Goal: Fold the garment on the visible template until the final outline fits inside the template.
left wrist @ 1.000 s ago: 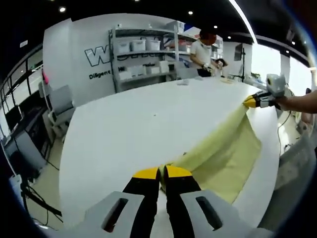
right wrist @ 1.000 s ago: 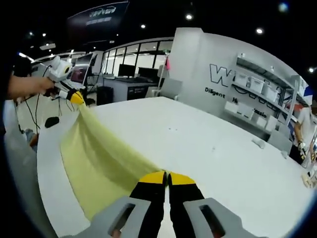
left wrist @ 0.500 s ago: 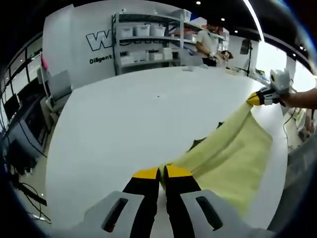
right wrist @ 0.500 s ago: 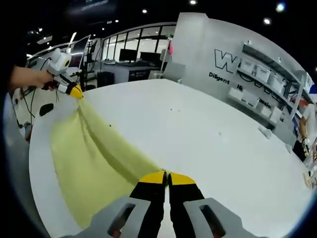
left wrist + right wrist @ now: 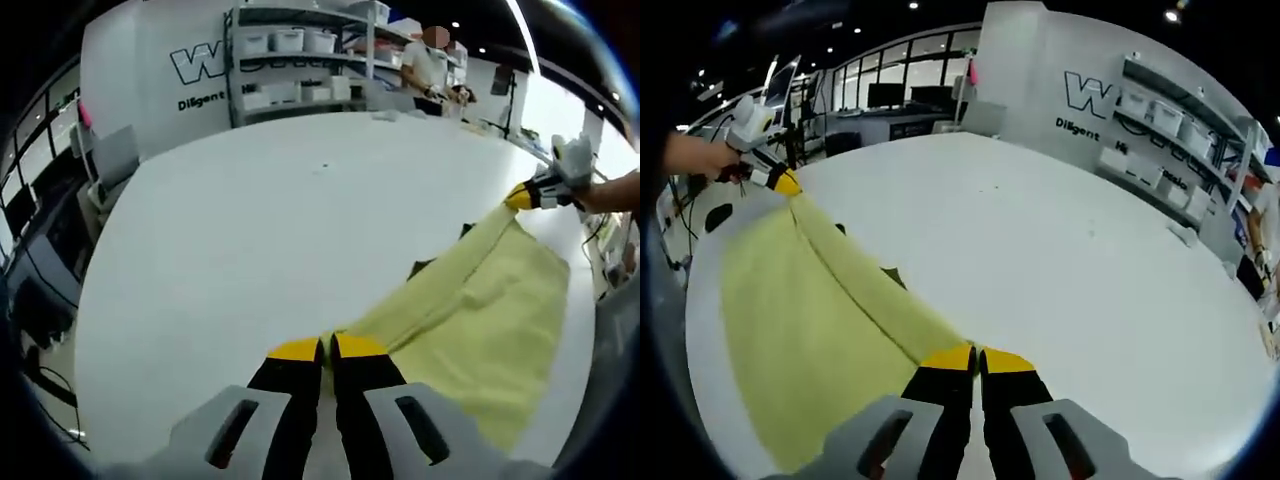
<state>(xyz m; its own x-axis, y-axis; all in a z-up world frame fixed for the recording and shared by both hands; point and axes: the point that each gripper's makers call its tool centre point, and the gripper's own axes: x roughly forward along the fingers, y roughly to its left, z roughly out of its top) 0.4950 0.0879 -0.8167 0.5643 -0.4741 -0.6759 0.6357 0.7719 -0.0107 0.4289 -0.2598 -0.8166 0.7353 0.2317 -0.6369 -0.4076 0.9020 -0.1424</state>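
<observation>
A pale yellow garment (image 5: 470,310) hangs stretched between my two grippers, low over the white table (image 5: 250,220). In the left gripper view, my left gripper (image 5: 327,348) is shut on one corner, and my right gripper (image 5: 522,196) holds the far corner at the right. In the right gripper view, my right gripper (image 5: 977,357) is shut on the garment (image 5: 800,330), and my left gripper (image 5: 785,183) pinches the far end in a person's hand. Small dark patches (image 5: 420,268) (image 5: 890,275) show on the table along the garment's taut edge. The cloth hides whatever lies under it.
Shelves with white bins (image 5: 290,70) stand beyond the table's far end, and a person (image 5: 430,65) works there. A grey chair (image 5: 95,180) sits off the left side. The table's near edge (image 5: 580,330) runs close along the garment. Desks with monitors (image 5: 890,100) stand behind.
Both grippers have come down toward the table with the garment still held. More cloth now lies spread over the tabletop, and dark patches have appeared beside its taut edge.
</observation>
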